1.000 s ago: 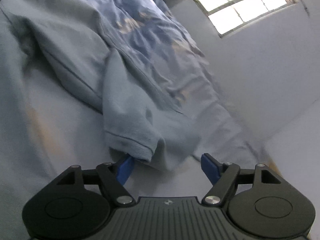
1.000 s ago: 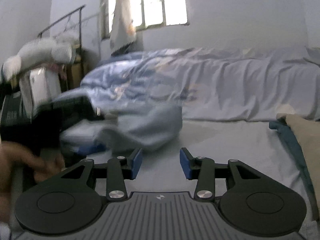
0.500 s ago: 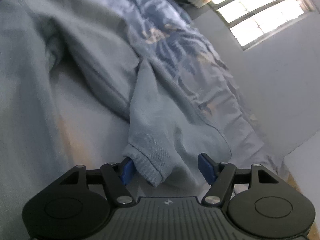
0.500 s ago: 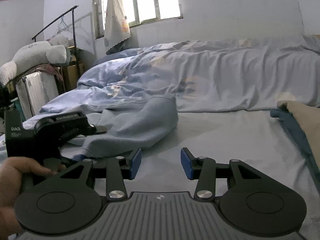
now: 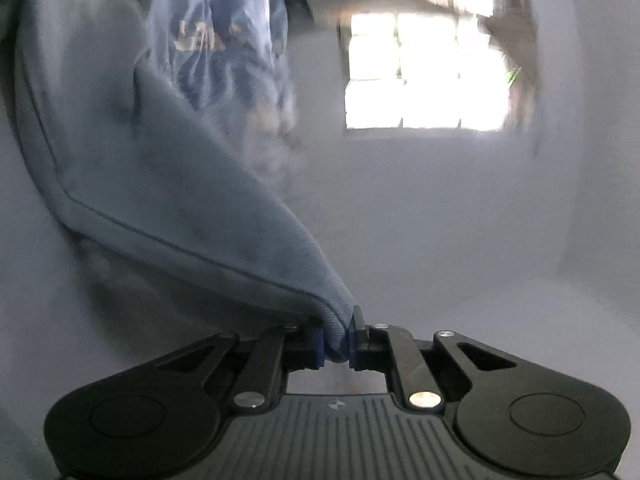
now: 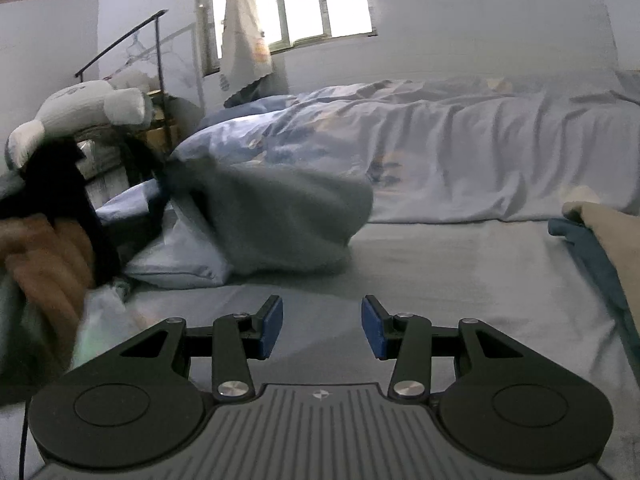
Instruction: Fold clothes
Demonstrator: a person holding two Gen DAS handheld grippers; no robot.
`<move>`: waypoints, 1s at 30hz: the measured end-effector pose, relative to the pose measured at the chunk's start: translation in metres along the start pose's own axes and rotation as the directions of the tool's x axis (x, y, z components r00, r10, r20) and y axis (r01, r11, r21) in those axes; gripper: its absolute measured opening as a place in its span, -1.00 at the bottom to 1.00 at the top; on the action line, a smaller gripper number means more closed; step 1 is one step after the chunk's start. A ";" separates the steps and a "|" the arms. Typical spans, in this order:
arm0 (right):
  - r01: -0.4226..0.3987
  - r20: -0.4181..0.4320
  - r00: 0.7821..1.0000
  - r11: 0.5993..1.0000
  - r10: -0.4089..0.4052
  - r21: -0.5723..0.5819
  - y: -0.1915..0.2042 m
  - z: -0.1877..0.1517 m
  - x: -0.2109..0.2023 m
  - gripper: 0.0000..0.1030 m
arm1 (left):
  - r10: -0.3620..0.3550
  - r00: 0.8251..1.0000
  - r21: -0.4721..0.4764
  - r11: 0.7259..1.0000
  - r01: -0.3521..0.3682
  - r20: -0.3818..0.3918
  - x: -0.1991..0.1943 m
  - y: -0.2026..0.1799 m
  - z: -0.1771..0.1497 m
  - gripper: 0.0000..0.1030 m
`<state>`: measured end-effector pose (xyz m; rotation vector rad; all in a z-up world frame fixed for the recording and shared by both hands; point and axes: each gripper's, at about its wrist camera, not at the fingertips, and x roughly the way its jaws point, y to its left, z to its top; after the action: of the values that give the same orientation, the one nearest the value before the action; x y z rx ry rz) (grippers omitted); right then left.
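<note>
A light blue sweatshirt [image 5: 168,184] hangs stretched from my left gripper [image 5: 335,340], which is shut on its hemmed edge and holds it lifted off the bed. In the right wrist view the same sweatshirt [image 6: 288,220] is a blurred blue-grey mass raised over the bed at centre left. My right gripper [image 6: 322,326] is open and empty, low above the grey-blue bedsheet [image 6: 440,264], to the right of the garment. The person's left hand [image 6: 44,248] shows blurred at the left edge.
A rumpled blue patterned duvet [image 6: 420,140] lies along the back of the bed. A folded tan and dark blue pile [image 6: 608,248] sits at the right edge. A plush toy [image 6: 80,112] and a metal rail [image 6: 128,40] stand at the left. A window [image 6: 308,0] is behind.
My left gripper has shut on the sweatshirt's edge and lifted it up off the bed, swinging toward the window. My right gripper has stayed open and nearly still.
</note>
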<state>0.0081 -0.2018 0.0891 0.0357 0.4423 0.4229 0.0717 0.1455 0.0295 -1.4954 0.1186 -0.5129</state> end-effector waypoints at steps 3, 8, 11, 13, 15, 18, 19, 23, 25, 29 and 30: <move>-0.013 -0.006 1.000 1.000 0.013 0.002 0.001 0.000 0.000 -0.12 | 0.048 0.997 -0.026 0.999 -0.047 0.065 -0.012 0.012 0.015 -0.85; -0.033 -0.036 0.999 0.999 0.032 -0.025 0.008 -0.002 0.007 -0.12 | 0.152 0.983 0.057 0.986 -0.158 0.098 -0.023 0.015 0.025 -0.80; -0.048 -0.050 0.998 0.998 0.046 -0.031 0.012 -0.003 0.012 -0.12 | 0.233 0.968 0.225 0.942 -0.248 0.094 -0.028 -0.002 0.026 -0.27; -0.053 -0.052 0.997 0.998 0.051 -0.041 0.014 -0.004 0.013 -0.12 | 0.311 0.946 0.346 0.881 -0.322 0.089 -0.025 -0.009 0.026 0.03; -0.052 -0.051 0.997 0.998 0.050 -0.045 0.015 -0.004 0.015 -0.12 | 0.383 0.919 0.455 0.805 -0.381 0.092 -0.024 -0.015 0.022 0.15; -0.053 -0.048 0.998 0.998 0.051 -0.042 0.015 -0.004 0.016 -0.12 | 0.455 0.886 0.579 0.699 -0.419 0.092 -0.018 -0.025 0.012 0.20; -0.054 -0.047 0.998 0.998 0.052 -0.042 0.016 -0.004 0.017 -0.12 | 0.476 0.875 0.619 0.661 -0.424 0.091 -0.016 -0.029 0.008 0.21; -0.056 -0.053 0.997 0.997 0.053 -0.055 0.017 -0.004 0.020 -0.12 | 0.544 0.832 0.773 0.479 -0.416 0.111 -0.019 -0.038 -0.021 0.21; -0.056 -0.054 0.997 0.997 0.053 -0.061 0.019 -0.004 0.022 -0.12 | 0.555 0.823 0.818 0.415 -0.398 0.119 -0.020 -0.037 -0.035 0.21; -0.065 -0.055 0.997 0.995 0.061 -0.078 0.028 -0.005 0.027 -0.12 | 0.569 0.813 0.874 0.322 -0.363 0.128 -0.019 -0.034 -0.053 0.21; -0.069 -0.056 0.996 0.994 0.064 -0.084 0.030 -0.005 0.028 -0.12 | 0.571 0.810 0.888 0.297 -0.350 0.129 -0.020 -0.035 -0.058 0.21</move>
<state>0.0174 -0.1634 0.0765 -0.0442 0.4754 0.5092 0.0232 0.1005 0.0530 -0.2683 0.3882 -0.1628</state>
